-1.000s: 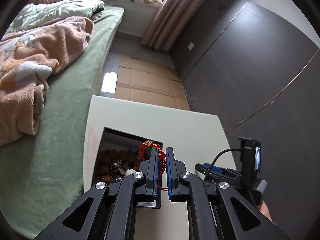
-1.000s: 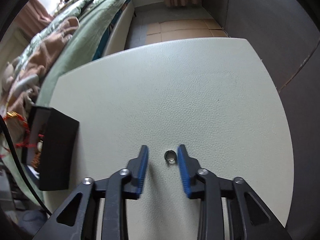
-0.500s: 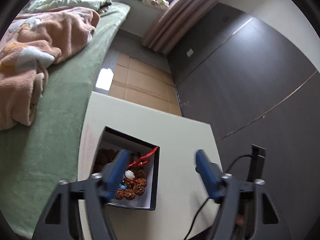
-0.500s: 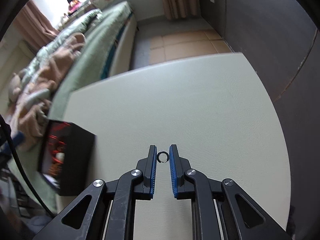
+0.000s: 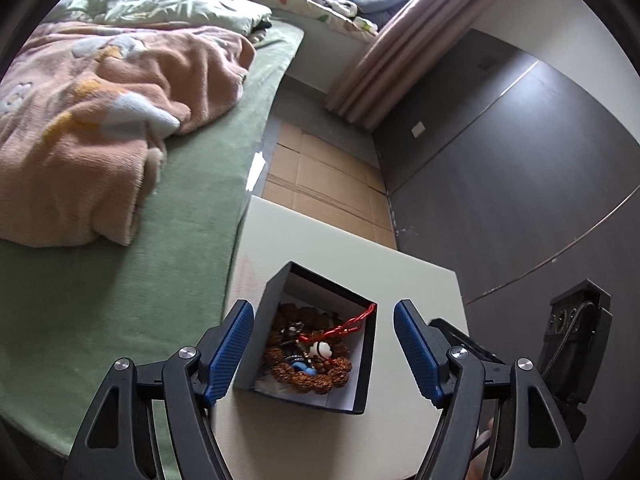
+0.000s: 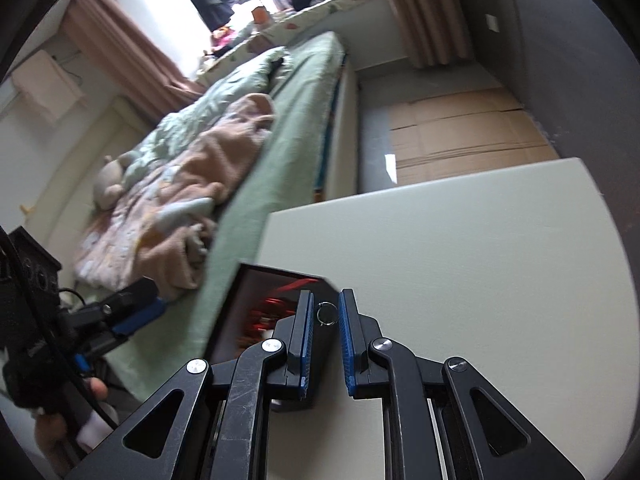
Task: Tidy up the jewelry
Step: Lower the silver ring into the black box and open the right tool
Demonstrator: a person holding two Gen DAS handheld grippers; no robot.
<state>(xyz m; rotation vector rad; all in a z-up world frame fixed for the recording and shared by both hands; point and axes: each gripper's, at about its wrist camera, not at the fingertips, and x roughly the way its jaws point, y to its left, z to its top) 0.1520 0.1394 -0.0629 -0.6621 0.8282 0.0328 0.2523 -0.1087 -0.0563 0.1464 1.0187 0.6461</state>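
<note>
A black open box (image 5: pixel 362 376) stands on the pale table (image 5: pixel 412 292) near its left edge. It holds brown bead bracelets (image 5: pixel 316 378) and a red string bracelet (image 5: pixel 352 325) that drapes over its far right corner. My left gripper (image 5: pixel 323 348) is open and empty, above the box. My right gripper (image 6: pixel 324 314) is shut on a small silver ring (image 6: pixel 326 314), held in the air over the right rim of the box (image 6: pixel 236 312). The box contents are blurred in the right wrist view.
A bed with a green sheet (image 5: pixel 132 280) and a pink blanket (image 5: pixel 100 128) runs along the table's left side. A dark wall (image 5: pixel 520 200) stands to the right. Cardboard sheets (image 5: pixel 320 184) lie on the floor beyond the table.
My left gripper opened and dropped the red bracelet into the box, then rose. My right gripper closed on the ring, lifted it off the table and carried it left to the box.
</note>
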